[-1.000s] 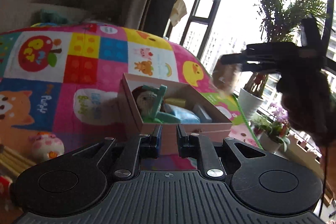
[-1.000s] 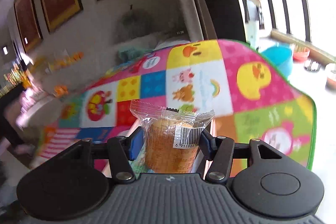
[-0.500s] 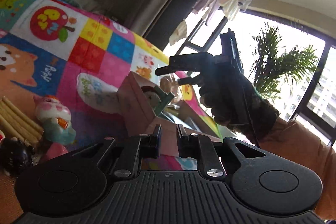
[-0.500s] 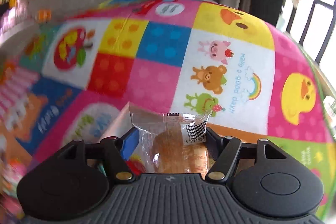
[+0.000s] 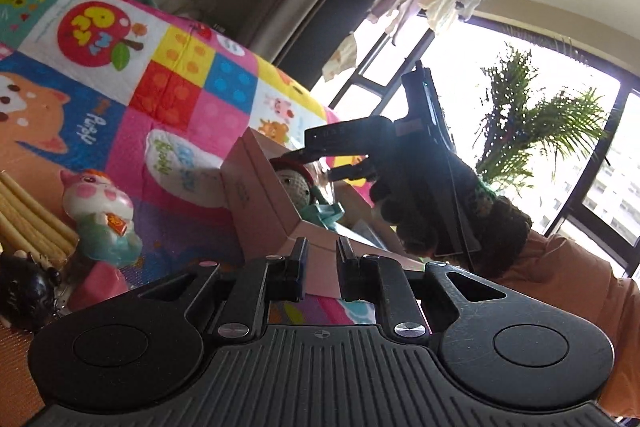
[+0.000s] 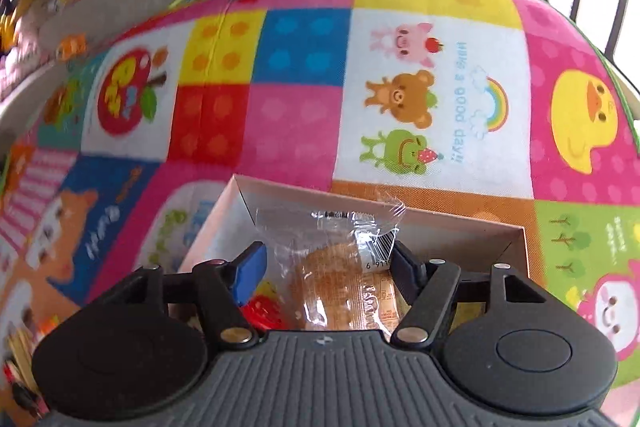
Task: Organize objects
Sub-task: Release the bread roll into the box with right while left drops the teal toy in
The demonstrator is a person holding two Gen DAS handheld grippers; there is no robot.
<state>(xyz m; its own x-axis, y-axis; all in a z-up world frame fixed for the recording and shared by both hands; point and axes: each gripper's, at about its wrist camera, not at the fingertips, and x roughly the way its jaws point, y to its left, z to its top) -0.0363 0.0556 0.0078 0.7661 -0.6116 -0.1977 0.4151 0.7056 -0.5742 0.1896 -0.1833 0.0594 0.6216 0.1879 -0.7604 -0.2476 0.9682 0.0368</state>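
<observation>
A pink cardboard box lies on the colourful play mat; it also shows in the right wrist view. My left gripper is shut on the box's near wall. My right gripper hangs over the box with its fingers spread apart from a clear-wrapped muffin, which sits down in the box. From the left wrist view the right gripper reaches into the box above a crocheted doll.
A pink-and-teal squishy toy, yellow sticks and a small black figure lie on the mat left of the box. A potted palm stands by the window at the right.
My right gripper has dropped lower over the box and its fingers have spread, letting go of the muffin. My left gripper keeps its hold on the box wall.
</observation>
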